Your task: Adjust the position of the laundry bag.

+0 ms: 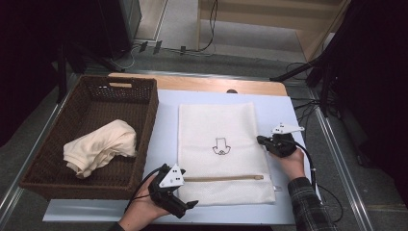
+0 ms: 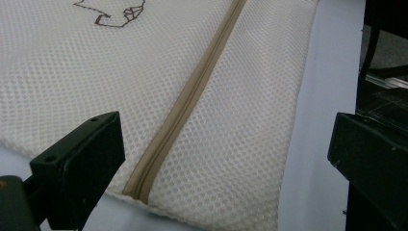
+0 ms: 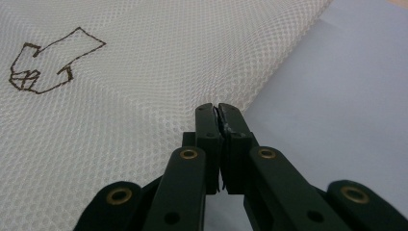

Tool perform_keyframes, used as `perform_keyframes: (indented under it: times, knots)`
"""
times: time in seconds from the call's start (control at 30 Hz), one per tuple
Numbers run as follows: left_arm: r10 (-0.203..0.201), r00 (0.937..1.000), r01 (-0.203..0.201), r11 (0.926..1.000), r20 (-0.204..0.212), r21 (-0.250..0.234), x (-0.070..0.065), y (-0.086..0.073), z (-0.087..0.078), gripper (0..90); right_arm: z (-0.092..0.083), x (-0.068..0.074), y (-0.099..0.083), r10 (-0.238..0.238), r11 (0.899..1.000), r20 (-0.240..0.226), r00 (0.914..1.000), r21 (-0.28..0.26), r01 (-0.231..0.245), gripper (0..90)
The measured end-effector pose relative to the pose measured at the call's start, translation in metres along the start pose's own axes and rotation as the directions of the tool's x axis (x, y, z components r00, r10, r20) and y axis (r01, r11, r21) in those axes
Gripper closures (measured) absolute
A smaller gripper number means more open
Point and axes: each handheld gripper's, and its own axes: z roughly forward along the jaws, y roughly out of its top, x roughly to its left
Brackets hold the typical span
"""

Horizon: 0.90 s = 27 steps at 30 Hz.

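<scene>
Mesh bag (image 2: pixel 202 96) between spread fingers (image 2: pixel 82 163)

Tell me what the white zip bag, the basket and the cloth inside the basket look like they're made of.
The white zip bag looks like fine synthetic mesh, matte, with tiny regular holes, and its tan zipper looks like woven tape. The basket appears to be dark brown woven wicker or rattan, going by its plaited walls. The cloth seems a soft cream knit or cotton, lying in limp folds.
</scene>
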Motion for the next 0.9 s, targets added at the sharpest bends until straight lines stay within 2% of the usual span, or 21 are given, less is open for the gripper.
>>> perform_keyframes:
  times: [0.6,0.9]
  knots:
    - [0.0,1.0,0.0,1.0,-0.002,0.006,-0.001,-0.001,0.001,0.0,-0.011,-0.023,-0.009,0.059,0.998,0.086,0.9945,0.003,-0.059,88.8]
    - [0.002,1.0,-0.002,0.9999,-0.001,0.015,-0.001,0.0,0.002,0.0,-0.011,-0.027,-0.011,0.072,0.997,0.092,0.9931,0.008,-0.073,88.6]
